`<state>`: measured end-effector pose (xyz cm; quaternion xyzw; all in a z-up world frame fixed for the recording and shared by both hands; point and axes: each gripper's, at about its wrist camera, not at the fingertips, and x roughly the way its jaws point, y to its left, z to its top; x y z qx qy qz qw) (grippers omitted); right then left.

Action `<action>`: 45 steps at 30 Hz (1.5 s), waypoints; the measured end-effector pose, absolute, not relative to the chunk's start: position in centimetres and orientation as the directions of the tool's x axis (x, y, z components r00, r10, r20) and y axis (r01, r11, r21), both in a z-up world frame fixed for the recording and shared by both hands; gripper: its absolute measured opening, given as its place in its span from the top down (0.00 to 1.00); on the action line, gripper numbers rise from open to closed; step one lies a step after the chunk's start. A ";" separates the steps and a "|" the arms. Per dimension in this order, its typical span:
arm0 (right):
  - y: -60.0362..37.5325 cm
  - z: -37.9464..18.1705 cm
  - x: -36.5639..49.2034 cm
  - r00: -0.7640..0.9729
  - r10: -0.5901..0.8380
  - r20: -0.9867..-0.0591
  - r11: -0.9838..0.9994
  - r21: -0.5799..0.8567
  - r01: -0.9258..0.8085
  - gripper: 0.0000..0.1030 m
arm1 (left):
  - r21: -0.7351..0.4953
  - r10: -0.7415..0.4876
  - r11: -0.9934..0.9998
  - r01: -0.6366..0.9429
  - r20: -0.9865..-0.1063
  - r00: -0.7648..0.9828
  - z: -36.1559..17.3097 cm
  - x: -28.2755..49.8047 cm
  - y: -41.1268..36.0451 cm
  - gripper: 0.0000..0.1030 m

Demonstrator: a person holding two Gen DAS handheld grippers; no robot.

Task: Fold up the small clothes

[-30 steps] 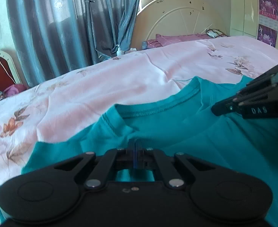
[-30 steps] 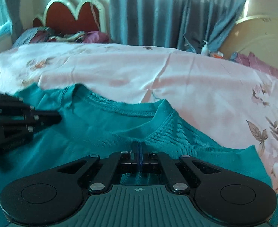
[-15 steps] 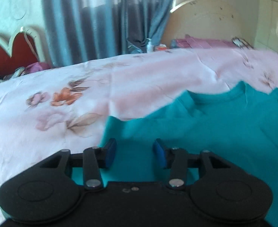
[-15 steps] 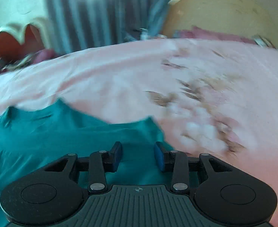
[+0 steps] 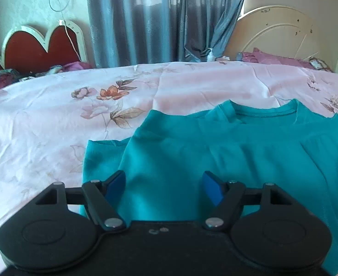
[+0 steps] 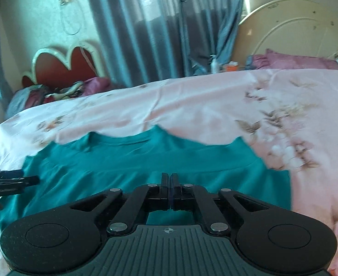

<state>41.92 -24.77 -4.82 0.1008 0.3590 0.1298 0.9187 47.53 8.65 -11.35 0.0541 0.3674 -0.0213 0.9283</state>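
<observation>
A teal T-shirt lies on the pink floral bedsheet, its lower part folded up over the chest, collar at the far side. My left gripper is open and empty, its blue pads just above the shirt's near left part. In the right wrist view the shirt lies ahead with the collar far. My right gripper has its fingers pressed together over the shirt's near edge; I cannot tell whether cloth is between them. The left gripper shows at that view's left edge.
A red and white headboard and grey curtains stand behind the bed. A cream headboard with purple pillows is at the far right. Bare sheet stretches to the left and beyond the shirt.
Both grippers let go of the shirt and pulled back. The left has opened wider. The right opened half a second ago and is now shut again.
</observation>
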 end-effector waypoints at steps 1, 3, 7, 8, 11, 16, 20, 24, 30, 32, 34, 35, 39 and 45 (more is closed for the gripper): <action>-24.7 -5.0 42.0 0.699 0.331 -0.634 0.940 0.291 -0.181 1.00 | 0.088 0.011 0.994 0.069 -0.687 0.727 -11.1 47.1 8.4 0.29; -24.4 -5.1 41.9 0.681 0.367 -0.633 0.927 0.309 -0.212 1.00 | 0.092 0.023 0.994 0.055 -0.685 0.728 -10.7 46.2 7.9 0.28; -24.3 -5.2 41.8 0.651 0.423 -0.630 0.905 0.332 -0.266 1.00 | 0.106 0.065 0.994 0.011 -0.679 0.731 -10.0 44.1 6.9 0.24; -24.4 -5.1 41.6 0.645 0.436 -0.628 0.899 0.340 -0.276 1.00 | 0.104 0.075 0.995 -0.005 -0.682 0.727 -10.0 43.6 6.8 0.24; -24.7 -5.1 41.3 0.625 0.467 -0.626 0.884 0.357 -0.303 1.00 | 0.102 0.105 0.994 -0.048 -0.686 0.720 -9.8 41.6 6.6 0.24; -25.0 -5.4 41.0 0.600 0.512 -0.615 0.858 0.399 -0.323 1.00 | 0.017 0.132 0.986 -0.168 -0.699 0.703 -10.0 36.0 8.3 0.38; -24.4 -6.1 41.2 0.571 0.550 -0.609 0.832 0.456 -0.315 1.00 | -0.228 0.037 0.928 -0.295 -0.732 0.680 -11.7 32.9 12.1 0.49; -23.1 -6.5 41.5 0.553 0.562 -0.615 0.824 0.478 -0.306 1.00 | -0.438 -0.055 0.832 -0.341 -0.676 0.735 -12.5 33.2 15.3 0.50; -21.1 -6.7 41.8 0.551 0.558 -0.620 0.823 0.501 -0.269 1.00 | -0.634 -0.142 0.701 -0.325 -0.571 0.808 -14.5 35.9 18.6 0.57; -20.1 -6.5 41.7 0.549 0.561 -0.620 0.820 0.505 -0.269 1.00 | -0.684 -0.170 0.656 -0.318 -0.544 0.821 -15.3 36.8 19.5 0.69; -18.9 -6.3 41.7 0.547 0.569 -0.614 0.815 0.509 -0.276 1.00 | -0.712 -0.201 0.635 -0.299 -0.527 0.826 -15.9 37.6 20.0 0.92; -18.3 -6.2 41.7 0.548 0.565 -0.617 0.818 0.505 -0.275 1.00 | -0.738 -0.209 0.616 -0.275 -0.489 0.847 -15.6 37.2 20.2 0.92; -16.1 -6.9 41.9 0.542 0.546 -0.639 0.833 0.482 -0.271 1.00 | -0.770 -0.222 0.615 -0.168 -0.373 0.901 -13.9 35.3 20.1 0.92; -16.4 -9.0 42.2 0.537 0.486 -0.690 0.855 0.502 -0.129 1.00 | -0.760 -0.233 0.595 -0.261 -0.474 0.849 -16.3 35.7 20.9 0.71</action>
